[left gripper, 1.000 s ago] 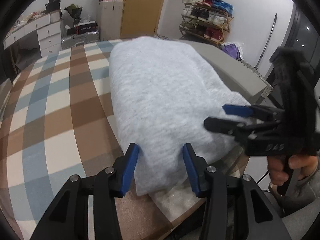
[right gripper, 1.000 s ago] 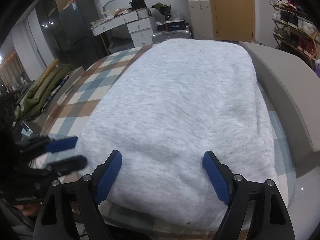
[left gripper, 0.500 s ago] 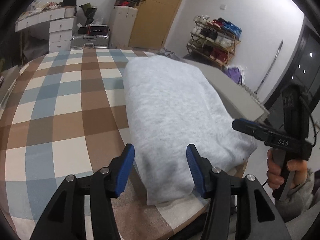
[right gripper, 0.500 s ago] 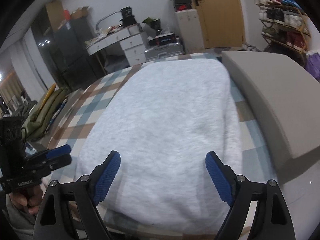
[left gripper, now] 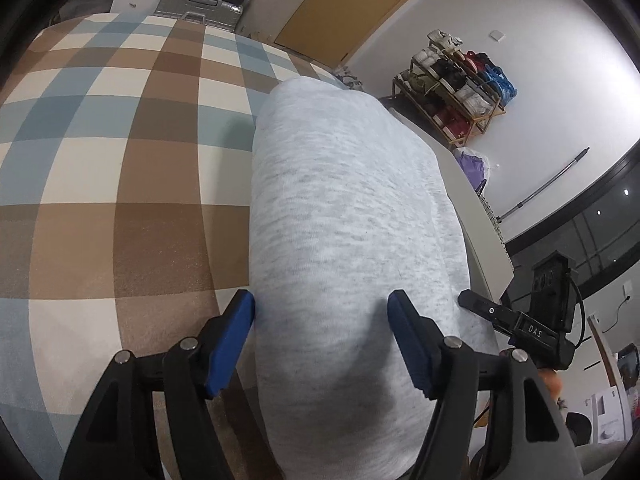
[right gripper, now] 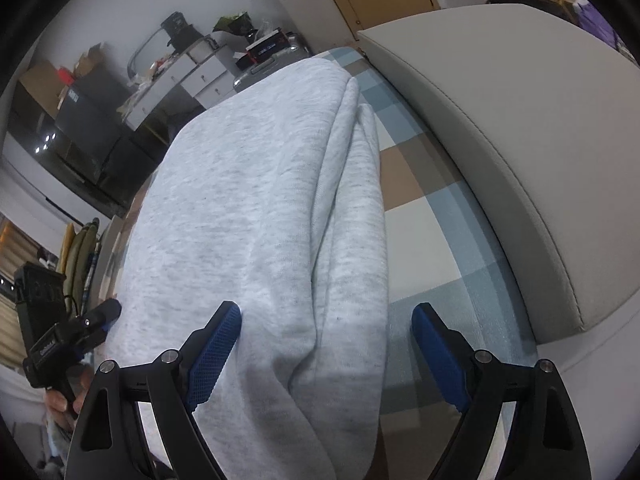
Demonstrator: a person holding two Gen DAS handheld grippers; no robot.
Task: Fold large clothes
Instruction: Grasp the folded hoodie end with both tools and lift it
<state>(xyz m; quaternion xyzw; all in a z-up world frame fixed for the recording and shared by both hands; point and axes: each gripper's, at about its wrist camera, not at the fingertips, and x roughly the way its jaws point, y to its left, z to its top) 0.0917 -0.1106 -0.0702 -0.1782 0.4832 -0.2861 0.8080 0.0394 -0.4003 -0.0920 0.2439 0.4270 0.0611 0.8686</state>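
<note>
A light grey garment (left gripper: 344, 220) lies folded into a long strip on the checked bed cover (left gripper: 104, 184); its near end hangs over the bed's edge. My left gripper (left gripper: 322, 340) is open, its blue pads straddling the near end's left part. My right gripper (right gripper: 326, 350) is open over the garment (right gripper: 248, 208), straddling its layered right edge. The right gripper also shows in the left wrist view (left gripper: 516, 324), at the garment's right side. The left gripper shows in the right wrist view (right gripper: 80, 328), at the garment's left side.
A grey padded headboard (right gripper: 500, 128) runs along the bed's right side. White drawers (right gripper: 188, 76), a silver case (left gripper: 204, 4), a wooden door (left gripper: 344, 8) and a shoe rack (left gripper: 460, 80) stand beyond the bed. The cover lies bare left of the garment.
Both grippers have tilted down and come closer to the garment's near end. Both stay open. The garment has not visibly moved.
</note>
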